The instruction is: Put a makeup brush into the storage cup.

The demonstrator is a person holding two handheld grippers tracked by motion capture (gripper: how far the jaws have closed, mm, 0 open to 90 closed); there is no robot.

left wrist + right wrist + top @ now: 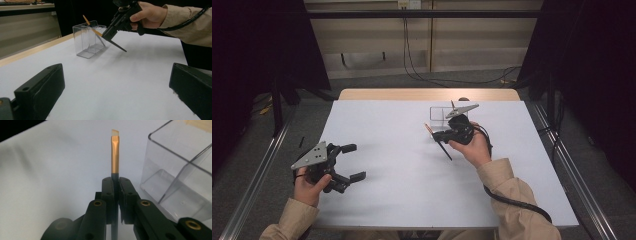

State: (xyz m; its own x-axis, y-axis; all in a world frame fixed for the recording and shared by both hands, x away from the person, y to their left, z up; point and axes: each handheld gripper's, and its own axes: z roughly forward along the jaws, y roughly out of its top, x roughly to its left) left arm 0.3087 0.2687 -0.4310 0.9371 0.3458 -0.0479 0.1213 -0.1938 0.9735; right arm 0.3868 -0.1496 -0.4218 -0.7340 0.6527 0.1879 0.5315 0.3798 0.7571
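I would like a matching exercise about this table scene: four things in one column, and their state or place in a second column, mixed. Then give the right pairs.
Things:
1. left tool
2. right tool
3. brush
4. clear box

States or places:
A. stands on the white table, divided into compartments
B. open, with nothing between its jaws
C. shut on a thin handle
D. held above the table, copper ferrule beyond the jaws

Pairs: 1-B, 2-C, 3-D, 4-A

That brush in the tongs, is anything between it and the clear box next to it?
Nothing visible stands between them. The right tongs are shut on the brush, whose copper end is beside the clear box. The box's top is open, and only bare table lies around it.
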